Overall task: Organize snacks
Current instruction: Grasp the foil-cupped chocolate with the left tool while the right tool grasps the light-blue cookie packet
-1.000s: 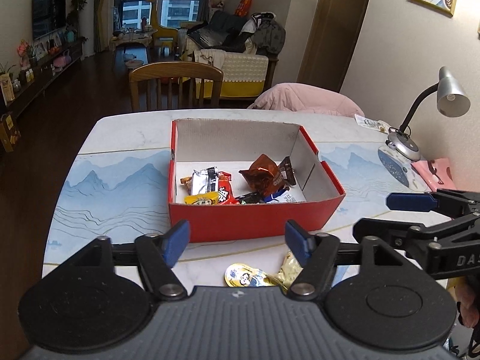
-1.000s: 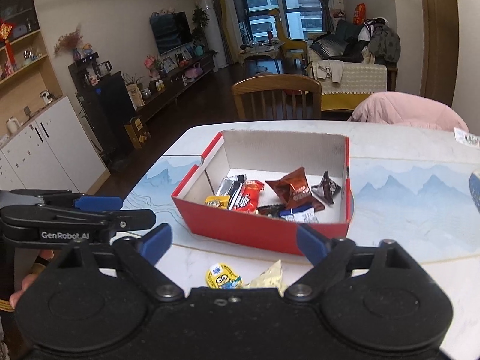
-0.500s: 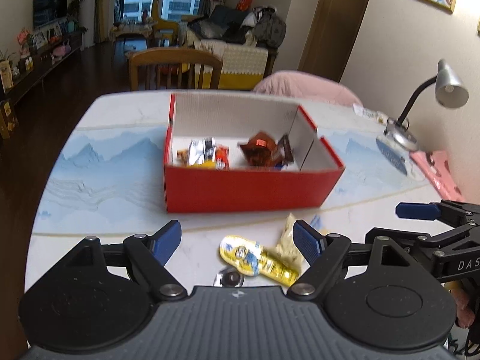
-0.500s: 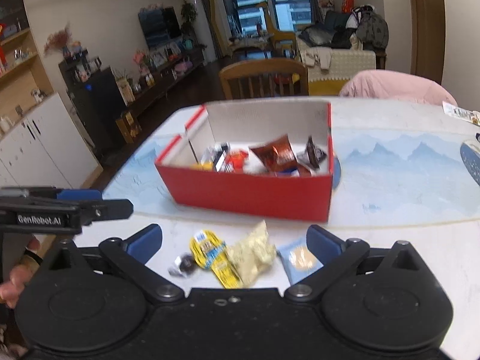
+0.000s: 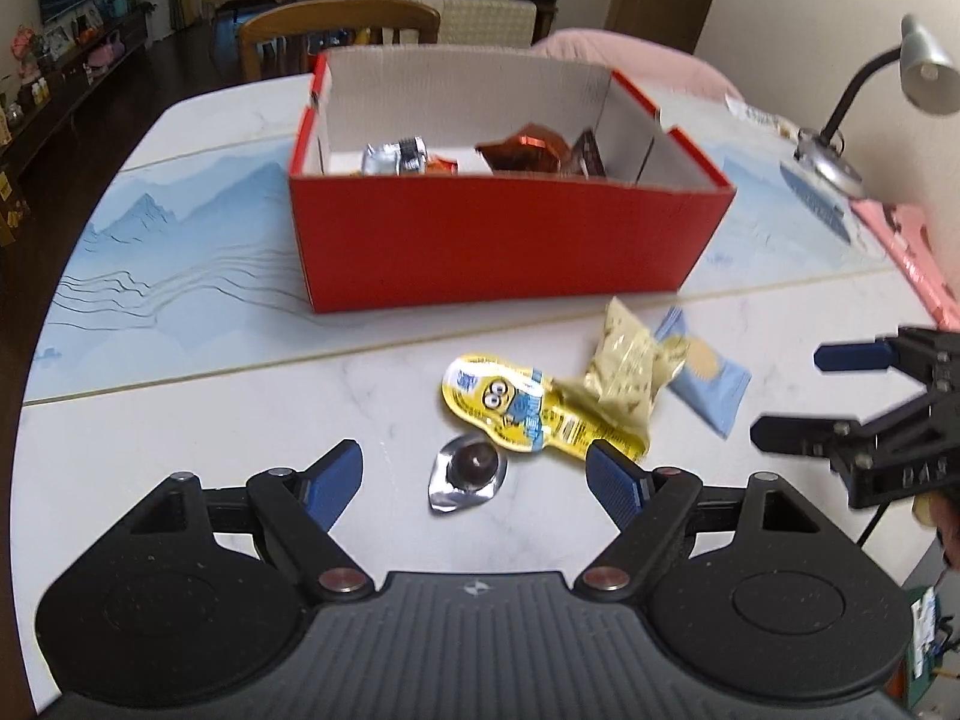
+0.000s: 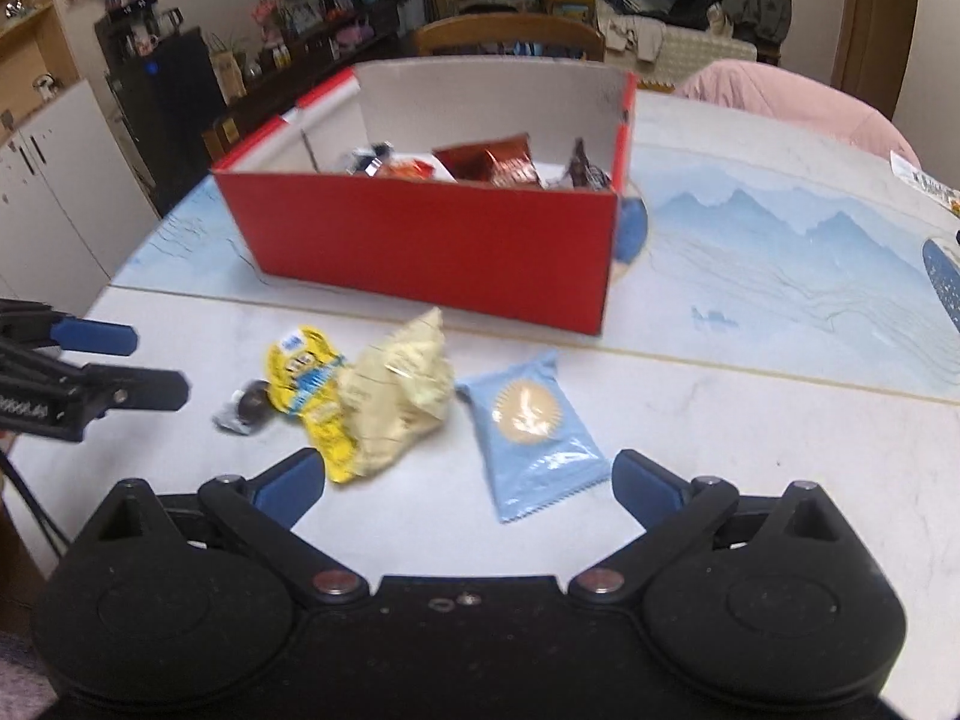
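Observation:
A red cardboard box (image 5: 492, 228) (image 6: 432, 246) with several wrapped snacks inside stands on the white table. In front of it lie a silver foil chocolate (image 5: 467, 473) (image 6: 245, 410), a yellow cartoon pouch (image 5: 510, 408) (image 6: 306, 381), a crumpled cream packet (image 5: 624, 369) (image 6: 399, 399) and a light blue biscuit pack (image 5: 705, 381) (image 6: 531, 426). My left gripper (image 5: 474, 477) is open just above the table, with the foil chocolate between its fingertips, untouched. My right gripper (image 6: 468, 483) is open too, its jaws either side of the blue pack's near end without pressing it.
A grey desk lamp (image 5: 864, 96) and a pink item (image 5: 906, 246) stand at the table's right edge. A wooden chair (image 5: 339, 30) and a pink-covered chair (image 6: 792, 99) are behind the table. The table (image 5: 180, 420) carries a blue mountain print (image 6: 780, 228).
Both grippers have come down and tilted toward the table; the loose snacks in front of the box now lie between the fingertips. The left jaws look slightly wider.

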`<act>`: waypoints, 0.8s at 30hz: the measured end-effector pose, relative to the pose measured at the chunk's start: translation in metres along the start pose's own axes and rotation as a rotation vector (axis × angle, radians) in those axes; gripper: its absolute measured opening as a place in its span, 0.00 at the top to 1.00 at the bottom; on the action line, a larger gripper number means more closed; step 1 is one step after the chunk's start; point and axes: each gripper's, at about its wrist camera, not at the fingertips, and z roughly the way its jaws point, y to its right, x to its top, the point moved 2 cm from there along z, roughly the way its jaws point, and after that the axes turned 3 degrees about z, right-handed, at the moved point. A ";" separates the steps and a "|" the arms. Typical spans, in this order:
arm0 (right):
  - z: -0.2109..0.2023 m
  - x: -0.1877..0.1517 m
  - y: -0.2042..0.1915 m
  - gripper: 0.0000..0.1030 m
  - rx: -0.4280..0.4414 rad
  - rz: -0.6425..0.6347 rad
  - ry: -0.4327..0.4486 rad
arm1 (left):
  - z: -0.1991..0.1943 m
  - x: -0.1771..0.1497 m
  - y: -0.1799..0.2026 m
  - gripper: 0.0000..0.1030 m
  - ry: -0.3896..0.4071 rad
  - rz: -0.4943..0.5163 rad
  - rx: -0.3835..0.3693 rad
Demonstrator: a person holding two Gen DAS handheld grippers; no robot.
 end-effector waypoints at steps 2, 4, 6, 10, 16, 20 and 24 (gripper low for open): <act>0.008 0.000 0.007 0.01 -0.002 -0.002 -0.016 | 0.008 0.000 0.000 0.21 -0.020 0.000 0.003; 0.015 0.000 0.012 0.01 -0.010 -0.007 -0.031 | 0.016 0.000 0.000 0.21 -0.045 -0.008 0.007; 0.022 0.002 0.017 0.02 -0.010 -0.009 -0.048 | 0.023 0.001 0.001 0.21 -0.063 -0.011 0.008; 0.035 0.007 0.022 0.03 -0.018 -0.028 -0.068 | 0.037 0.002 0.000 0.21 -0.094 -0.022 0.015; 0.053 0.015 0.023 0.09 -0.015 -0.078 -0.105 | 0.053 0.000 -0.002 0.24 -0.130 -0.027 0.027; 0.062 0.018 0.021 0.14 -0.014 -0.112 -0.120 | 0.059 0.001 -0.001 0.38 -0.145 -0.014 0.023; 0.069 0.019 0.021 0.21 -0.010 -0.126 -0.133 | 0.064 0.001 0.000 0.44 -0.150 0.000 0.018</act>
